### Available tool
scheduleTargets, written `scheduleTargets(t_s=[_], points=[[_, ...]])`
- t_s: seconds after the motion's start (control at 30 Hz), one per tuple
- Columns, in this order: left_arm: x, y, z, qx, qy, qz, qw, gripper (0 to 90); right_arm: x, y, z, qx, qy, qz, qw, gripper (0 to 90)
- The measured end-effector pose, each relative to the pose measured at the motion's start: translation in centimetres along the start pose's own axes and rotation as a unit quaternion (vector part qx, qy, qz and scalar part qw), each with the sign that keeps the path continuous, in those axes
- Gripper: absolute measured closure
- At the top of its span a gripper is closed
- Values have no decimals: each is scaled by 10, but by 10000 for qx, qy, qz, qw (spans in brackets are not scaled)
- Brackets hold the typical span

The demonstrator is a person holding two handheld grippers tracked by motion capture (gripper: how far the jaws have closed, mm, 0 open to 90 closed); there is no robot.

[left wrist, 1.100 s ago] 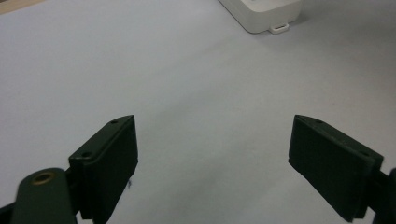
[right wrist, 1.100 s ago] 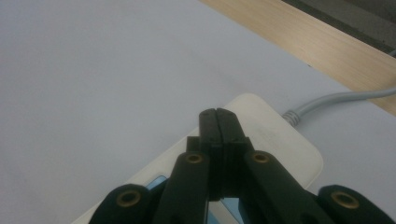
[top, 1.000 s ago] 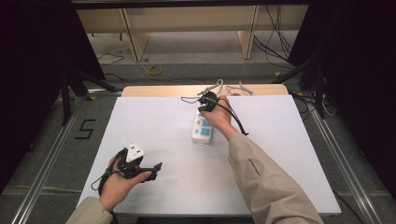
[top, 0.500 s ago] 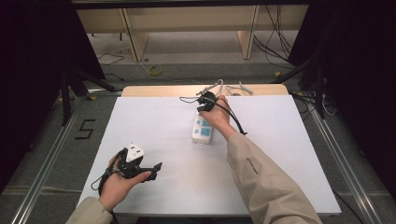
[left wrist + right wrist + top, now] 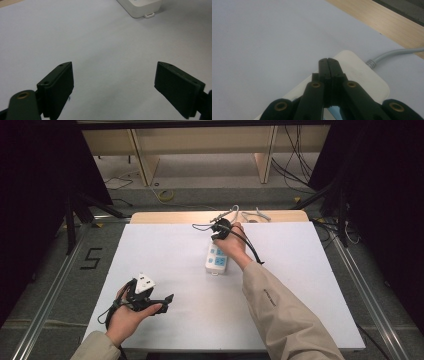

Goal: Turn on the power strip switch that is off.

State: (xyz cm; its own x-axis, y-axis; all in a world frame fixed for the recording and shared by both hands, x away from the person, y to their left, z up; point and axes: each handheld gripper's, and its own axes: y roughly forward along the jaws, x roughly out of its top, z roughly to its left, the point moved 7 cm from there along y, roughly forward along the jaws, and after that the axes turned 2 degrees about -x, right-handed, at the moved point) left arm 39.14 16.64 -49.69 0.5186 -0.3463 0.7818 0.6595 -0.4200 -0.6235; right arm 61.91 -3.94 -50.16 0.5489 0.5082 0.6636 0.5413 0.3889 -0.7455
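Surface: one table (image 5: 165,250), covered by a plain white sheet; a strip of bare light wood shows along the far edge. Room: dark on both sides, grey floor, a light wooden frame or shelf unit (image 5: 200,150) beyond the table, loose cables (image 5: 295,165) on the floor behind it, and a "5" marked on the floor (image 5: 90,258) at the left.

Count of items: one white power strip (image 5: 217,258), lying flat near the middle of the table toward the far side, its grey cord (image 5: 392,56) running off toward the wooden edge. Two claws, one per hand.

Right claw (image 5: 221,227): jaws pressed fully together with nothing between them, tips poised over the far end of the power strip; contact cannot be confirmed.

Left claw (image 5: 167,299): jaws wide apart, holding nothing, above bare sheet at the near left, well apart from the power strip.
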Motion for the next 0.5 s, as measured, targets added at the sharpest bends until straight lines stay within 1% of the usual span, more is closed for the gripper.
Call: scheduleTargets(t_s=[0.27, 0.5], points=[[0, 0, 0, -1, 0, -1, 10000, 152, -1, 2, -1, -15, -49, 33, 10000, 900], [0, 0, 0, -2, -2, -2, 10000, 152, -1, 3, 0, 3, -17, 57, 10000, 900]])
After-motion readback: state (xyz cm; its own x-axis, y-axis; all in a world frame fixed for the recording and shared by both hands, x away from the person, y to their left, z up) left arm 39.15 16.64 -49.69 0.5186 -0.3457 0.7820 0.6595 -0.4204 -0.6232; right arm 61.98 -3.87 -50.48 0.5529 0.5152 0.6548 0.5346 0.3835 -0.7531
